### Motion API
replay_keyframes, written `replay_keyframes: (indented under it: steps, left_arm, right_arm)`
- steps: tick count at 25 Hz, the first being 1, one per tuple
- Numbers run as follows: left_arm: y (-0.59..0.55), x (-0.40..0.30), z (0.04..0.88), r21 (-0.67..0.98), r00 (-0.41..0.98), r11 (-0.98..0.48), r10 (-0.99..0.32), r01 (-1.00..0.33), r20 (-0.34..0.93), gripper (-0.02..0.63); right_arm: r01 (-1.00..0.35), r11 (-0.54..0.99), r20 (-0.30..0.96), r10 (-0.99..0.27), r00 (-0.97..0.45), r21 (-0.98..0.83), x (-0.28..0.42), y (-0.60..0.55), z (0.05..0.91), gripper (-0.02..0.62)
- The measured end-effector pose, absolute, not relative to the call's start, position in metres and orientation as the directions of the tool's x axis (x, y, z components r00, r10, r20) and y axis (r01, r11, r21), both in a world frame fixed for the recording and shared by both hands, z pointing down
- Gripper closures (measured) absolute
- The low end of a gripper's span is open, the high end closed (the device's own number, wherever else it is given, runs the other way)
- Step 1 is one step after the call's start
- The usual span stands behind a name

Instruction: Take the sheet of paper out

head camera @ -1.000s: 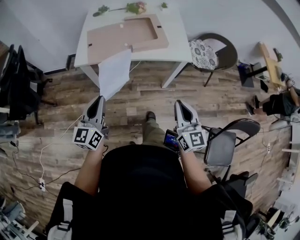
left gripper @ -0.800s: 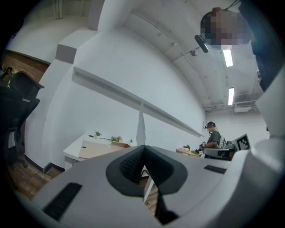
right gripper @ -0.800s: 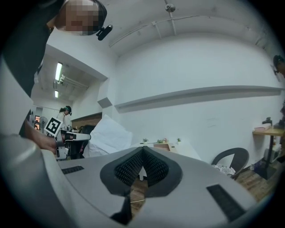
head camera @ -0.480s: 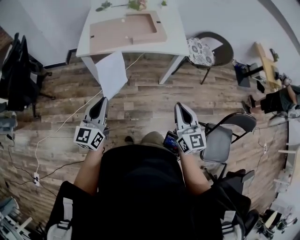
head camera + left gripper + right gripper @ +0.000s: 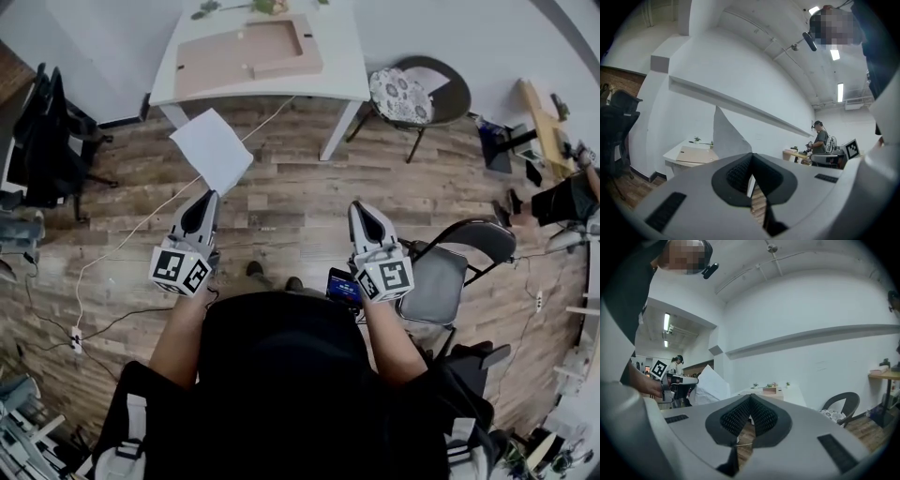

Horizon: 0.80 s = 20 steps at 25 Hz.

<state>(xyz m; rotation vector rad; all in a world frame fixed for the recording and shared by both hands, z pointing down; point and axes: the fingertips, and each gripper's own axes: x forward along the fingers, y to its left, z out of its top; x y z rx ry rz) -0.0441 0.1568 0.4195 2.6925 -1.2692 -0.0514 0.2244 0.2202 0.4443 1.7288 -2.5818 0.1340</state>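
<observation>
The left gripper point(image 5: 208, 196) has its jaws pressed together on the near corner of a thin white sheet of paper point(image 5: 214, 150), which stands out beyond the tips over the brown wood-plank floor point(image 5: 291, 192), off the white rectangular table point(image 5: 349, 67) and in front of its near edge. In the left gripper view the sheet rises as a pale pointed shape straight out of the closed black pads (the table and its contents show small behind it). A flat tan cardboard-coloured board with a rectangular recess point(image 5: 251, 54) lies on the table top, with green sprigs at the far edge. The right gripper point(image 5: 360, 207) is held level beside the left one, well apart from the sheet; its ribbed black pads meet at the tips with nothing between them. To the right of the table stands a round dark chair with a patterned cushion point(image 5: 401, 95), and a dark folding chair point(image 5: 439, 287) stands just beside the right gripper. A white cable point(image 5: 120, 240) trails across the floor at the left.
</observation>
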Motion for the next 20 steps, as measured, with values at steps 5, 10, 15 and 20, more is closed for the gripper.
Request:
replay_keyframes:
  steps: [5,10,15,20]
  left_arm:
    - [0.183,-0.010,0.426,0.156,0.652,-0.638,-0.756,-0.754,0.059,0.604]
    - [0.200,0.000,0.432,0.167,0.646,-0.628,-0.759,-0.760,0.084,0.604]
    - [0.212,0.007,0.432,0.156,0.634,-0.618,-0.769,-0.771,0.087,0.604]
    - [0.219,0.009,0.435,0.151,0.634,-0.618,-0.768,-0.771,0.091,0.604]
  right_arm:
    - [-0.931,0.361,0.081,-0.928,-0.364,-0.056,0.264,0.238,0.453,0.584]
    - [-0.922,0.381,0.065,-0.920,-0.385,-0.070,0.268,0.243,0.453,0.584]
    - [-0.914,0.399,0.053,-0.913,-0.404,-0.075,0.270,0.248,0.455,0.584]
    - [-0.915,0.395,0.052,-0.915,-0.400,-0.082,0.271,0.252,0.459,0.584]
